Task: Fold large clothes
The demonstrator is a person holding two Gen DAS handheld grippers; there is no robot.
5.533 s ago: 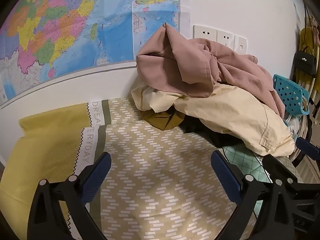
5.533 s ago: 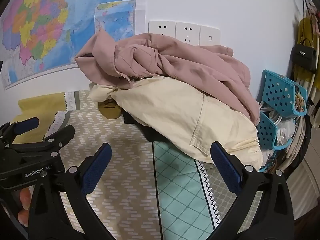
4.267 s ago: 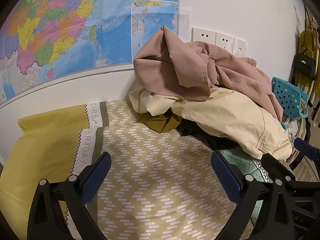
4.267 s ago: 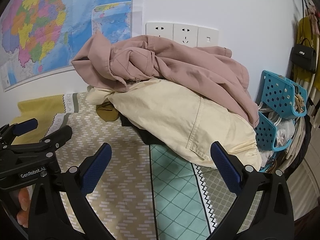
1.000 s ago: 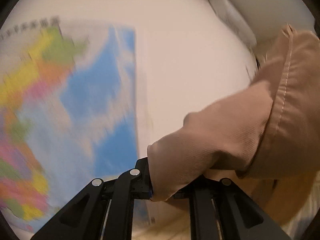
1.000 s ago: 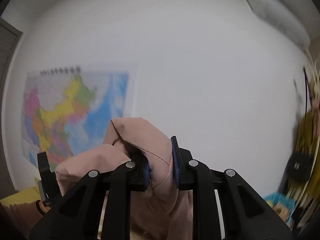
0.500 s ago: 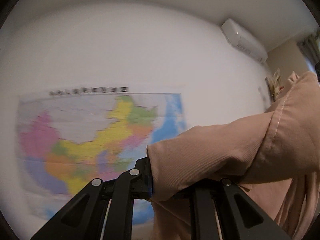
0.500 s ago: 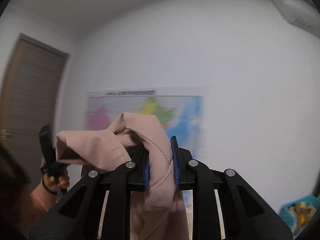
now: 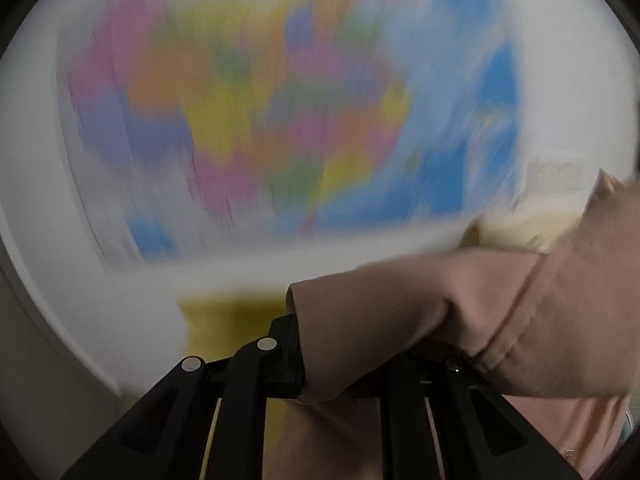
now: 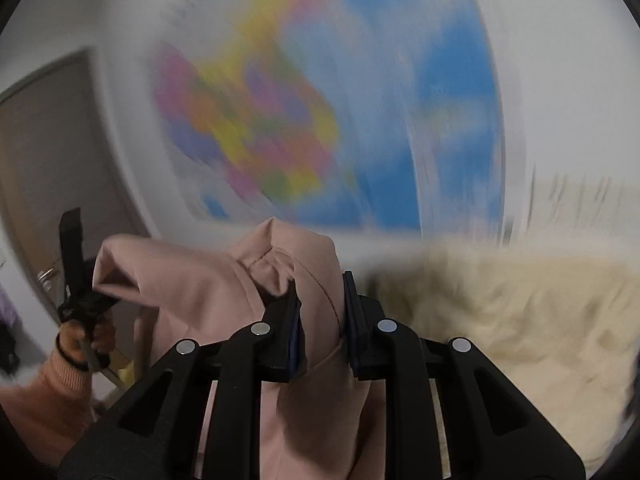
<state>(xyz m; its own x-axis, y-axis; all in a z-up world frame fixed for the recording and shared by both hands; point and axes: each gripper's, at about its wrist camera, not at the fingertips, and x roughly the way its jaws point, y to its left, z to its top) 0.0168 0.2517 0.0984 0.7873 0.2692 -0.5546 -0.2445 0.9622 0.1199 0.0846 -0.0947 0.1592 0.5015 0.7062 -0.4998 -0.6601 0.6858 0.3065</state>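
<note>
Pink garment point(image 10: 224, 280) hangs in the air between both claws: right claw point(image 10: 320, 312) clenched on a fold, left claw point(image 9: 344, 364) clenched on a hem edge, probably spread apart to open the cloth for folding. Cream clothing pile point(image 10: 520, 304) lies far right below the blurred wall map point(image 9: 280, 100), likely crowding the laying-out space

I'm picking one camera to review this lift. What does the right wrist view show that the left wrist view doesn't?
Only the right wrist view shows the door, the left hand holding the left gripper, and the right gripper.

Only the left wrist view shows a yellow cloth.

Both show the pink garment clamped, the cream garment and the blurred map.
</note>
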